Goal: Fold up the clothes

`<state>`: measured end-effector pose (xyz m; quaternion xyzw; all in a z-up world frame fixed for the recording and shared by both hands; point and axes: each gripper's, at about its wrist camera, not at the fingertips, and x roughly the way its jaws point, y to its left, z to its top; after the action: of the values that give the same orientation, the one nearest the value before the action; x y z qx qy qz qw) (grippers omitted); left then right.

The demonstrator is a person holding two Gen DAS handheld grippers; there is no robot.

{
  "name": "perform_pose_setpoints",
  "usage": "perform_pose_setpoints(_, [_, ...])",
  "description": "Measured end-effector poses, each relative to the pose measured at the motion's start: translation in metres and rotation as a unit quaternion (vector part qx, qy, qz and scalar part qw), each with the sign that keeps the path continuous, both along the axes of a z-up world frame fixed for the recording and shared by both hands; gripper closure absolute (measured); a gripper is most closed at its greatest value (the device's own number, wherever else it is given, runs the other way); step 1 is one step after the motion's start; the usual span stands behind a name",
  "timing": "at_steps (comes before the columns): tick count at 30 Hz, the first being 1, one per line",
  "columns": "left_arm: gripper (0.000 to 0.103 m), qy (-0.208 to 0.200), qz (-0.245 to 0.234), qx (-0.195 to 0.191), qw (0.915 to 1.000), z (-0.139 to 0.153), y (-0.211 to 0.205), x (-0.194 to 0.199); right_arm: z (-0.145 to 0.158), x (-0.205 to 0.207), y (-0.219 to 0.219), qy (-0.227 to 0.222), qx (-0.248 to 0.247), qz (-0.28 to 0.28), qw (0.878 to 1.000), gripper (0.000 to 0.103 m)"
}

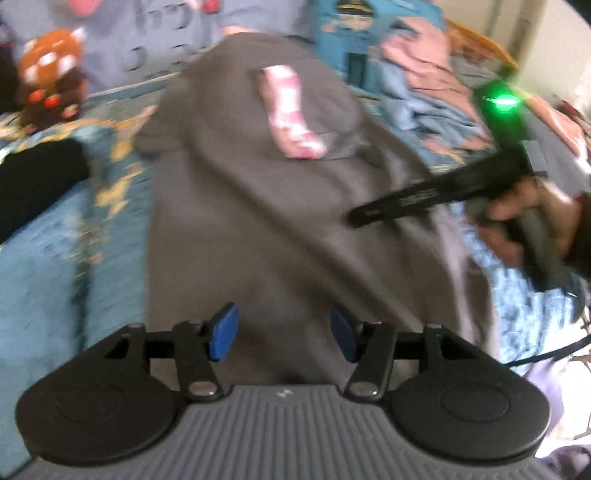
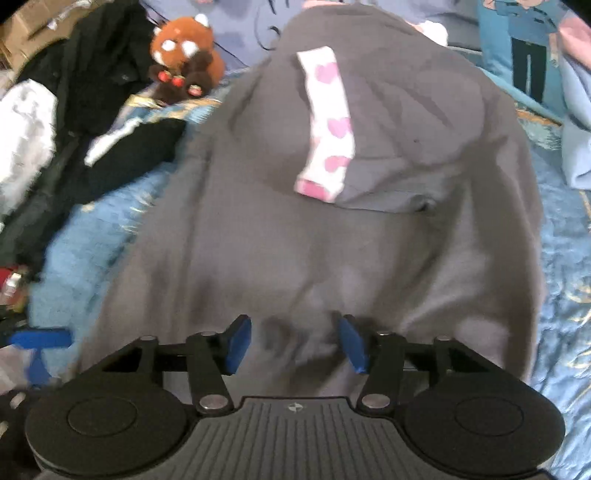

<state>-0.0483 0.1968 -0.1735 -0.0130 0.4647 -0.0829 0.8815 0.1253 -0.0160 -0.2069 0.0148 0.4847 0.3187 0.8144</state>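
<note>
A large grey garment (image 1: 280, 206) lies spread along the blue bedspread (image 1: 55, 266), and it fills the middle of the right wrist view (image 2: 332, 258) too. A white sock with pink hearts (image 2: 327, 129) rests on its far half, also seen in the left wrist view (image 1: 291, 114). My left gripper (image 1: 282, 334) hovers over the garment's near end, its blue pads apart with only cloth below them. My right gripper (image 2: 295, 345) is open over the near hem in the same way. In the left wrist view a hand holds the right gripper (image 1: 360, 218) over the garment's right side.
A red panda plush (image 2: 184, 59) sits at the far left next to black clothes (image 2: 92, 122) and a white cloth (image 2: 22, 133). Crumpled blue and pink fabric (image 1: 424, 99) lies at the far right. A cushion with a cartoon figure (image 1: 354, 33) stands behind.
</note>
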Motion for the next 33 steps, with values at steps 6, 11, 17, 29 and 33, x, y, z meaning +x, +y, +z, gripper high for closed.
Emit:
perform_pose_setpoints(6, [0.04,0.027,0.02,0.043,0.9985,-0.008,0.04,-0.025,0.027,-0.046,-0.02,-0.038,0.002,0.027,0.999,0.054])
perform_pose_setpoints(11, [0.038,0.059,0.037,0.058,0.9959,-0.024,0.072,-0.04,0.03,-0.088,-0.024,-0.037,0.003,0.073,0.997,0.052])
perform_pose_setpoints(17, [0.038,0.051,0.111,0.027,0.9921,-0.018,0.11,-0.057,0.027,-0.163,0.055,-0.137,-0.035,0.289,0.947,0.053])
perform_pose_setpoints(29, [0.035,0.024,0.128,0.046,0.9904,-0.002,0.132,-0.086,-0.005,-0.17,0.17,-0.038,-0.024,0.408,0.912,0.054])
perform_pose_setpoints(33, [0.034,0.013,0.143,0.027,0.9893,-0.001,0.143,-0.094,0.007,-0.186,0.165,0.001,0.022,0.437,0.899,0.044])
